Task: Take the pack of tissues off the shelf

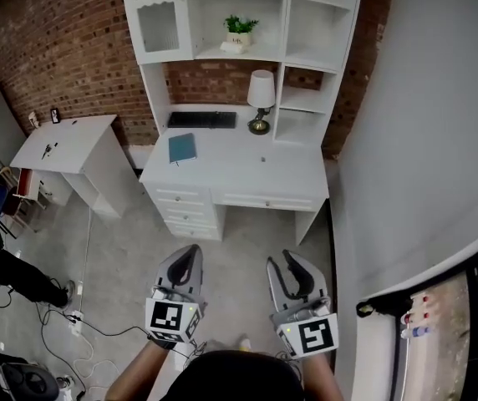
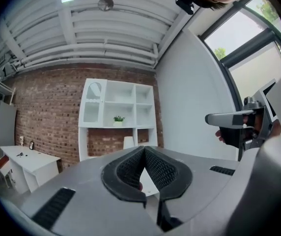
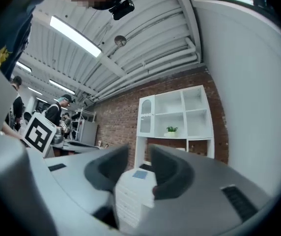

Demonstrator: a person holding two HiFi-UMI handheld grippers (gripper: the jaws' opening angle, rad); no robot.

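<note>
The left gripper [image 1: 190, 257] is held low near the person's body, its jaws closed tip to tip with nothing between them; the left gripper view [image 2: 143, 151] shows the ribbed pads meeting at a point. The right gripper [image 1: 282, 261] is just beside it, jaws a narrow gap apart and empty, as its own view [image 3: 138, 154] also shows. Both point across the bare floor [image 1: 130, 249] toward a white desk against a brick wall [image 1: 63, 40], well apart from them. On the tabletop [image 1: 247, 170] lie a blue book [image 1: 182, 149] and a dark keyboard [image 1: 201, 119], with a lamp [image 1: 261, 94] standing to their right. Above rises a white shelf [image 1: 306, 57]. In its middle bay a small pale pack of tissues [image 1: 232, 48] lies just beside a potted plant [image 1: 241, 25], too small to make out in detail.
</note>
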